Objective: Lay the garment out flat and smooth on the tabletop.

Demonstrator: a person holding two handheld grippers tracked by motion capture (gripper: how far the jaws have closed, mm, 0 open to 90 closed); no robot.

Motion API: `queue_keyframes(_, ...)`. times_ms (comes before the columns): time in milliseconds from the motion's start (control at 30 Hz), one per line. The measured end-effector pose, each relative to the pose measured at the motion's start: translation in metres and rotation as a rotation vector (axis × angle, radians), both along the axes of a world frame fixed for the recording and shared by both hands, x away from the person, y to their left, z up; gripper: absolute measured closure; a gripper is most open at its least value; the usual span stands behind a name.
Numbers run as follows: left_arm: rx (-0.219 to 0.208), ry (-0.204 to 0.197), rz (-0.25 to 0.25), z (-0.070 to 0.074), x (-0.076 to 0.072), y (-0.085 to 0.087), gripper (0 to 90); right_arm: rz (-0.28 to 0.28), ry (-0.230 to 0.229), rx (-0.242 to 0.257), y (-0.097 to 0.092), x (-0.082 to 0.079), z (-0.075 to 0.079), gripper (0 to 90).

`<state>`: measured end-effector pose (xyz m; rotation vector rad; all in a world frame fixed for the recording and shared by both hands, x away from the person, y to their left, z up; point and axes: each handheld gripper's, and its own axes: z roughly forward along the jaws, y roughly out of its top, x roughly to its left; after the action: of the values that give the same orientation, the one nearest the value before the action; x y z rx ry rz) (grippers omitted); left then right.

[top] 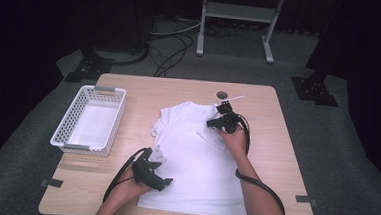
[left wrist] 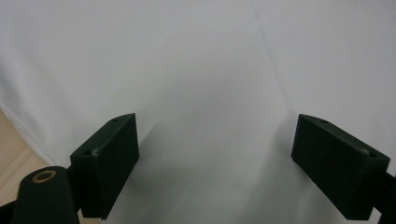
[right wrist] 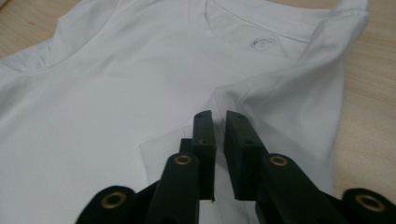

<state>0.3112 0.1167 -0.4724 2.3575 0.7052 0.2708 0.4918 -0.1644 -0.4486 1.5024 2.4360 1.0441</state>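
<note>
High view, near edge first: left tool spread wide over hem of white T-shirt, flat on bench. Farther up: right tool nearly pressed together, pinching folded sleeve fabric. Left rear: white basket.

The left gripper rests near the table's front edge with its jaws spread wide, while the right gripper, reached out on a long forearm toward the far edge, has its jaws nearly closed.
</note>
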Motion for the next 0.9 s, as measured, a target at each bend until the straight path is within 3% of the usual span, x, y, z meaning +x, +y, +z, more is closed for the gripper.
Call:
queue_keyframes(167,-0.003,-0.001,0.000,0.000,-0.001,0.001,14.8,0.005,-0.003,0.008,-0.001,-0.002,0.001,89.5)
queue_keyframes(500,0.000,-0.002,0.003,0.000,-0.001,0.001,14.7,-0.027,-0.041,0.031,-0.017,-0.006,0.013,89.9)
queue_keyframes(633,0.005,-0.001,0.001,0.000,0.000,0.000,14.7,-0.062,-0.054,0.022,-0.033,-0.009,0.019,89.9)
queue_keyframes(900,0.007,0.001,0.001,0.000,0.000,0.000,14.7,-0.190,-0.071,0.006,-0.088,-0.014,0.029,89.9)
